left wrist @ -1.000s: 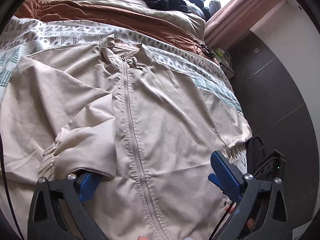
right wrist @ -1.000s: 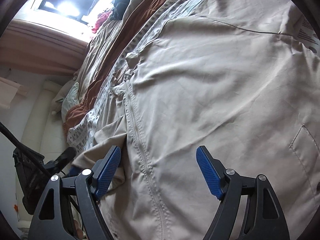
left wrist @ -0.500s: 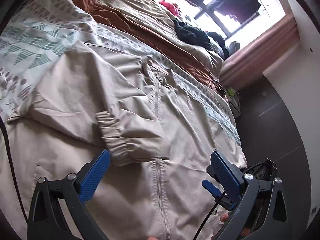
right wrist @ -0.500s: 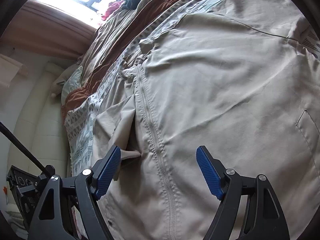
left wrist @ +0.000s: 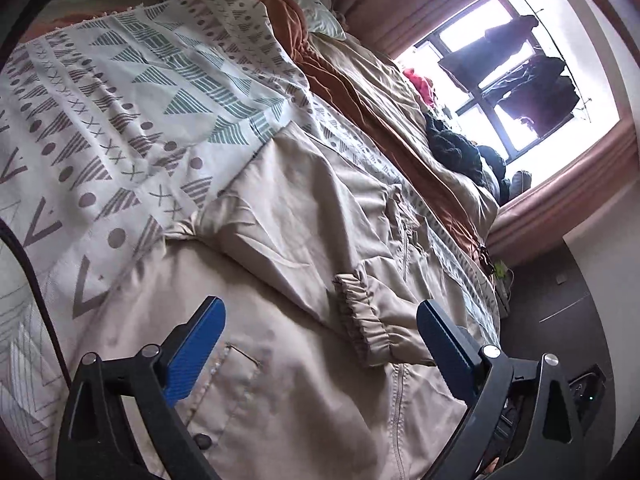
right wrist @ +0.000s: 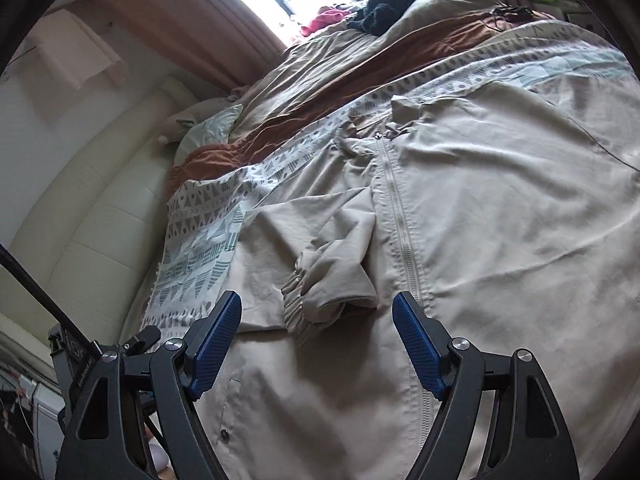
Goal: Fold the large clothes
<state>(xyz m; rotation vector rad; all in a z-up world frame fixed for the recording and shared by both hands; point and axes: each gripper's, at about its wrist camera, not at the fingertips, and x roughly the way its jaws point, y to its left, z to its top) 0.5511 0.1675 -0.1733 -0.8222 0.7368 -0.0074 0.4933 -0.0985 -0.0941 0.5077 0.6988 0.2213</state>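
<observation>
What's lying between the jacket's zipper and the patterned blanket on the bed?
The folded-over sleeve, its elastic cuff resting on the jacket front, lies between the zipper and the patterned blanket. The right wrist view shows this best.

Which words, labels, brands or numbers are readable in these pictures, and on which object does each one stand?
None can be read.
Other gripper's black body: pale lettering, too blurred and small to read.
Beige jacket: no label or print shows.
Patterned blanket: only triangles, dots and crosses, no words.
</observation>
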